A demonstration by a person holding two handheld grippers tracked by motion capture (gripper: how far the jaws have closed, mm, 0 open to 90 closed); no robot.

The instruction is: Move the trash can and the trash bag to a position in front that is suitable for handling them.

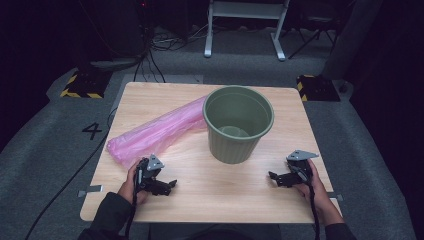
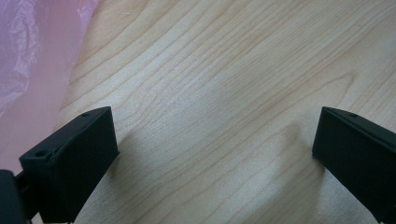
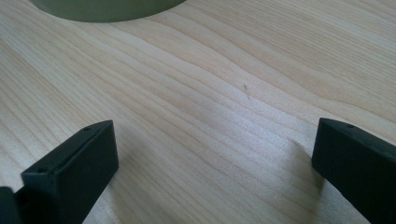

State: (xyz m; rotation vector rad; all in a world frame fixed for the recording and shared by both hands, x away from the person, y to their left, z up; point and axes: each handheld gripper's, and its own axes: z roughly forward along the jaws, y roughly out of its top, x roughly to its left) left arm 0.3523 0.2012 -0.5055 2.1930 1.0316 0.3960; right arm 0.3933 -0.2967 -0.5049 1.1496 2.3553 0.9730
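So the pink plastic bag (image 1: 157,131) lies left of centre in the high view, a long crinkly see-through roll running from lower left up to upper right, its far end tucked behind the green ribbed bin (image 1: 238,123). The bin stands upright mid-frame, mouth up, on the pale wood-grain table (image 1: 225,200). The left gripper (image 1: 167,186) and right gripper (image 1: 274,177) sit low in the frame, jaws spread wide, holding nothing. The bag's corner blurs out in the left gripper view.

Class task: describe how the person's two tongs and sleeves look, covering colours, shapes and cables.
Left tongs and right tongs are black, each topped by a grey three-cornered plate and trailing a black cable. Close up, the jaws are flat black blocks with small holes. Both sleeves are dark.
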